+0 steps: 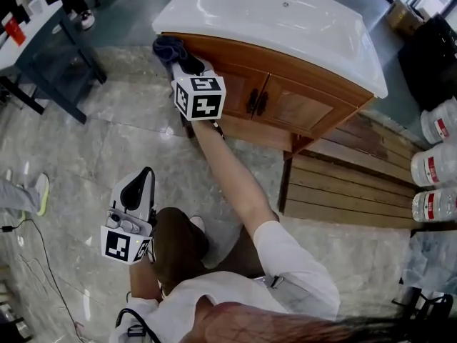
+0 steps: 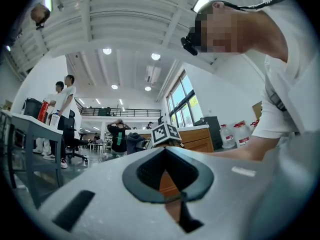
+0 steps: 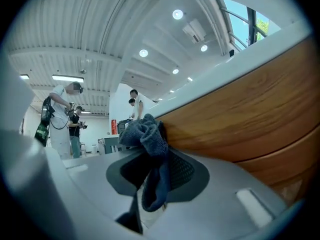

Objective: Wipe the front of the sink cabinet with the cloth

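The sink cabinet (image 1: 285, 102) has a wooden front with two doors under a white basin top (image 1: 285, 27). My right gripper (image 1: 187, 64) is shut on a dark blue cloth (image 1: 171, 48), which is pressed against the upper left corner of the cabinet front. In the right gripper view the cloth (image 3: 147, 134) bunches out between the jaws, right beside the wood (image 3: 250, 114). My left gripper (image 1: 146, 177) is held low near the person's knee, away from the cabinet, shut with nothing in it. From the left gripper view the cabinet (image 2: 197, 139) shows far off.
A slatted wooden platform (image 1: 350, 184) lies right of the cabinet, with large water bottles (image 1: 435, 166) beyond it. A dark table (image 1: 43, 48) stands at the left. A cable (image 1: 43, 263) runs over the marble floor. Several people stand in the background.
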Demonstrator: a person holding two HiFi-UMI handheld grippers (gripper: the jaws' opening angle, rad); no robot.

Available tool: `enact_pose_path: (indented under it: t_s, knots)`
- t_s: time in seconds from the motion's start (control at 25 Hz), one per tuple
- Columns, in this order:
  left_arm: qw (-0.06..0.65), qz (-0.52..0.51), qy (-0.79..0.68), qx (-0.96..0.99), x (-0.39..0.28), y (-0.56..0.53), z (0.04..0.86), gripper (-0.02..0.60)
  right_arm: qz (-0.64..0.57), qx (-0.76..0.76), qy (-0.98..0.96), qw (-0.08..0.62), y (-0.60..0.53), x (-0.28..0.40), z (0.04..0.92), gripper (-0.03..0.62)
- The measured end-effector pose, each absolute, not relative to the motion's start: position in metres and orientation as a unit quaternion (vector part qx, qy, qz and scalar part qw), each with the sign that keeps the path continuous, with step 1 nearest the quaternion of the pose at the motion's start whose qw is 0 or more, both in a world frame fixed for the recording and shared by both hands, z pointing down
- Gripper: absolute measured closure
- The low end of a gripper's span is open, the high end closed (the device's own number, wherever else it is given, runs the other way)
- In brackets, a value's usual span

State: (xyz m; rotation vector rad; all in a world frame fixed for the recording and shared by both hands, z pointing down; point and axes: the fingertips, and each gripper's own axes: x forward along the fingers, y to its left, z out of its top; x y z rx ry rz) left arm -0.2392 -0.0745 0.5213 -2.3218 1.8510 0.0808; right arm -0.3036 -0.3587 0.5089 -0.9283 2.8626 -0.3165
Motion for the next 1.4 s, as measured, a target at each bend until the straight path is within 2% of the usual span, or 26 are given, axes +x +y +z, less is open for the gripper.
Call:
enact_pose_path:
  t_s: [0.2, 0.4, 0.72, 1.16, 1.4]
  knots:
    - [0.083, 0.028, 0.613, -0.785, -0.23, -0.079, 0.524, 0.575, -0.098, -0.326, 0.938, 0.07, -0.363, -0.275, 0.508, 0.499]
    - [0.082, 0.038, 0.595, -0.798, -0.216, -0.086, 0.525, 0.575, -0.093, -0.36, 0.924, 0.085, -0.368, -0.214, 0.507, 0.496]
    - [0.079, 0.044, 0.559, -0.824, -0.18, -0.103, 0.527, 0.575, -0.088, -0.432, 0.891, 0.104, -0.384, -0.081, 0.512, 0.488]
    - [0.068, 0.041, 0.524, -0.848, -0.138, -0.116, 0.536, 0.577, -0.082, -0.576, 0.8, 0.144, -0.405, 0.15, 0.511, 0.487]
    - [0.069, 0.034, 0.515, -0.854, -0.119, -0.118, 0.535, 0.577, -0.088, -0.604, 0.776, 0.158, -0.41, 0.213, 0.511, 0.487]
